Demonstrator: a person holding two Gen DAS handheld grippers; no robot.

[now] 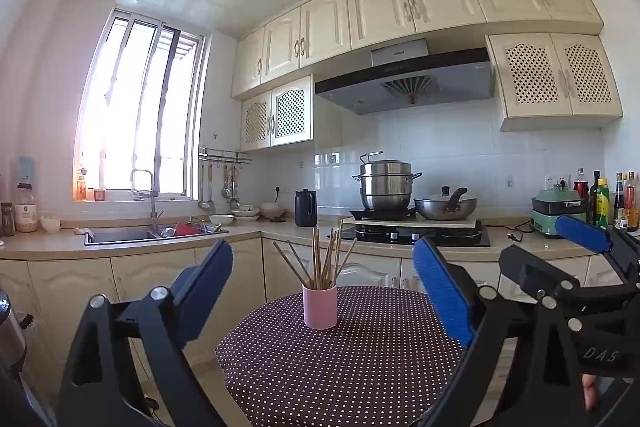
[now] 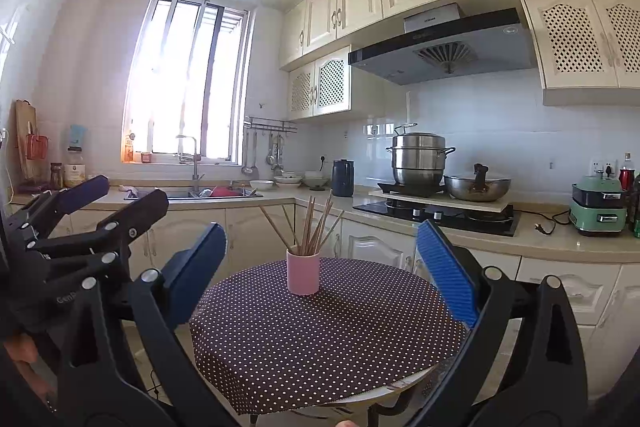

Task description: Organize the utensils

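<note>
A pink cup [image 1: 319, 306] stands upright on a round table with a dark polka-dot cloth [image 1: 360, 367]. Several wooden chopsticks [image 1: 324, 259] stand fanned out in it. The cup [image 2: 303, 273] and chopsticks [image 2: 310, 231] also show in the right wrist view, on the table [image 2: 320, 339]. My left gripper [image 1: 324, 283] is open and empty, held above the table's near side with the cup between its blue pads. My right gripper [image 2: 320, 263] is open and empty, likewise back from the cup. Each gripper shows at the edge of the other's view.
A kitchen counter [image 1: 280, 227] runs behind the table, with a sink [image 1: 152, 233] at left, a black kettle [image 1: 305, 207], a stove with a steel pot [image 1: 386, 185] and a wok [image 1: 446, 207], and a green appliance [image 1: 554, 207] and bottles at right. Cabinets hang above.
</note>
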